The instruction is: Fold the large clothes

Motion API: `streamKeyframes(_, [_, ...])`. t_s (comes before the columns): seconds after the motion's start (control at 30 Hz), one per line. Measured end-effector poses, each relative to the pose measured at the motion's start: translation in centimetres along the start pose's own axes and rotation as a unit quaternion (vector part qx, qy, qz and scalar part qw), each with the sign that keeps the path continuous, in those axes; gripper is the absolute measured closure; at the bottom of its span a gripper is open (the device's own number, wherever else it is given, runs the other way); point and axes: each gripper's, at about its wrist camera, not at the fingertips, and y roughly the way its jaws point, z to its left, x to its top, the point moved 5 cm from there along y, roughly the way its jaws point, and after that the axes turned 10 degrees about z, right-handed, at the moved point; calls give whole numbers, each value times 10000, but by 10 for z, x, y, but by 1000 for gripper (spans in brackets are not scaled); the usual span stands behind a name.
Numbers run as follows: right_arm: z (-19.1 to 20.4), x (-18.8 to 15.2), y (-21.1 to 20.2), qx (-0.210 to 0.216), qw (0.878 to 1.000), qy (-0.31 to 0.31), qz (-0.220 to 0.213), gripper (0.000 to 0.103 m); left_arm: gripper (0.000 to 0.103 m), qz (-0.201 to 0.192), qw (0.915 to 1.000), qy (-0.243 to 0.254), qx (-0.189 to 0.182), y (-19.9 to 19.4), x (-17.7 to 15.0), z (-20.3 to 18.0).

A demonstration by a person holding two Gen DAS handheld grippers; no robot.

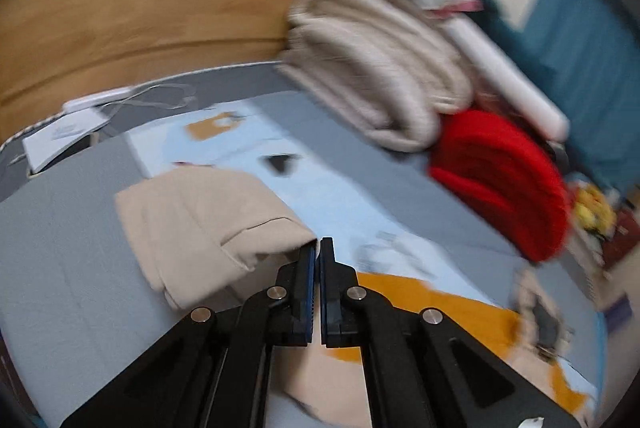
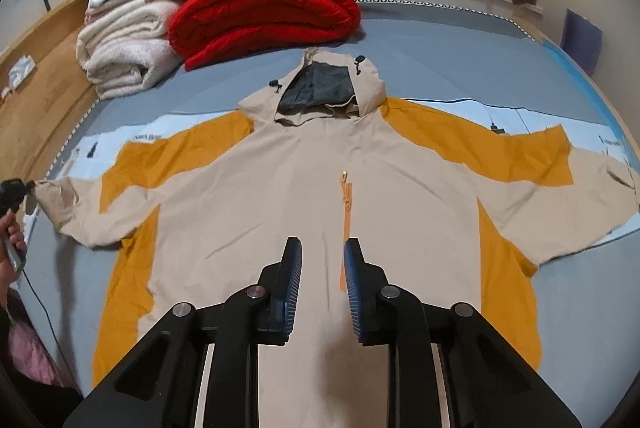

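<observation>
One pinch only: your left gripper (image 1: 318,248) is clamped on the beige-and-orange hooded jacket's (image 2: 304,188) cuff, right gripper (image 2: 322,260) parted, holding nothing above the jacket's zip, so thin fabric may slip.

Matt cloth jacket (image 2: 280,196), fluffy blanket (image 2: 128,56)

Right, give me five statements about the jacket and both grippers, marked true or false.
1. The jacket lies spread flat with both sleeves out. True.
2. The left gripper pinches a sleeve cuff. True.
3. The right gripper is clamped on the hood. False: it is open above the chest zip, holding nothing.
4. The red blanket lies on top of the jacket. False: it sits beyond the hood.
5. The hood is zipped shut. False: its dark lining shows.
</observation>
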Motion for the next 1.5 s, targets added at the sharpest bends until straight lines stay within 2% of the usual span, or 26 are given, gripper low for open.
streamKeyframes(0.17, [-8, -12, -17, 100, 9998, 187, 67, 77, 103, -101, 9948, 760, -666, -46, -60, -95])
streamKeyframes(0.2, [-11, -14, -18, 89, 9997, 213, 45, 72, 103, -68, 9921, 950, -811, -47, -77, -116])
streamKeyframes(0.23, [-13, -16, -21, 61, 9997, 237, 19, 67, 103, 12, 9900, 1070, -923, -44, -89, -131])
streamKeyframes(0.3, [-18, -20, -25, 1, 9997, 239, -30, 63, 103, 267, 9840, 1317, -1174, -31, -113, -164])
streamKeyframes(0.43, [-30, -25, -31, -48, 9994, 328, -96, 62, 103, 788, 9666, 2017, -1371, -1, -169, -222])
streamKeyframes(0.5, [-34, -25, -31, -94, 9990, 425, -133, 64, 103, 1253, 9534, 2199, -1639, 16, -199, -245])
streamKeyframes(0.57, [-34, -24, -29, -81, 9987, 474, -176, 77, 103, 1672, 9400, 2407, -1743, 29, -226, -262])
streamKeyframes(0.63, [-32, -21, -22, -54, 9987, 496, -101, 81, 100, 2336, 9176, 2768, -1641, 48, -255, -275])
streamKeyframes(0.67, [-30, -19, -18, -9, 9987, 512, -74, 81, 95, 2605, 9078, 2919, -1509, 57, -263, -276])
streamKeyframes(0.7, [-29, -17, -14, 12, 9986, 523, -68, 81, 94, 2859, 9006, 2987, -1336, 65, -270, -274])
streamKeyframes(0.73, [-27, -15, -9, 7, 9985, 540, -54, 81, 91, 2951, 9007, 2913, -1300, 66, -270, -270])
streamKeyframes(0.87, [-16, -10, 9, 184, 9983, 552, 62, 79, 60, 3177, 9042, 2247, -1758, 62, -240, -249])
streamKeyframes(0.93, [-10, -11, 19, 235, 9984, 497, 150, 78, 58, 3225, 9048, 1998, -1935, 60, -228, -239])
streamKeyframes(0.97, [-5, -11, 23, 297, 9985, 441, 158, 78, 58, 3181, 9089, 1882, -1931, 60, -225, -234])
streamKeyframes(1.0, [-2, -12, 27, 300, 9987, 389, 164, 78, 58, 3102, 9175, 1712, -1806, 65, -218, -224])
streamKeyframes(1.03, [2, -13, 31, 290, 9989, 324, 199, 77, 58, 3076, 9224, 1607, -1693, 69, -215, -218])
streamKeyframes(1.1, [10, -16, 40, 366, 9987, 232, 280, 77, 58, 3197, 9263, 1368, -1452, 84, -215, -204])
streamKeyframes(1.17, [21, -18, 46, 449, 9984, 114, 329, 77, 58, 3453, 9215, 1177, -1333, 96, -223, -194])
streamKeyframes(1.23, [33, -18, 49, 538, 9980, -24, 338, 77, 58, 3749, 9130, 1052, -1217, 112, -234, -190])
streamKeyframes(1.37, [53, -16, 55, 782, 9961, -264, 320, 77, 58, 3909, 9085, 915, -1164, 126, -241, -185])
streamKeyframes(1.5, [70, -15, 62, 970, 9935, -480, 362, 65, 60, 4002, 9057, 847, -1109, 136, -243, -183])
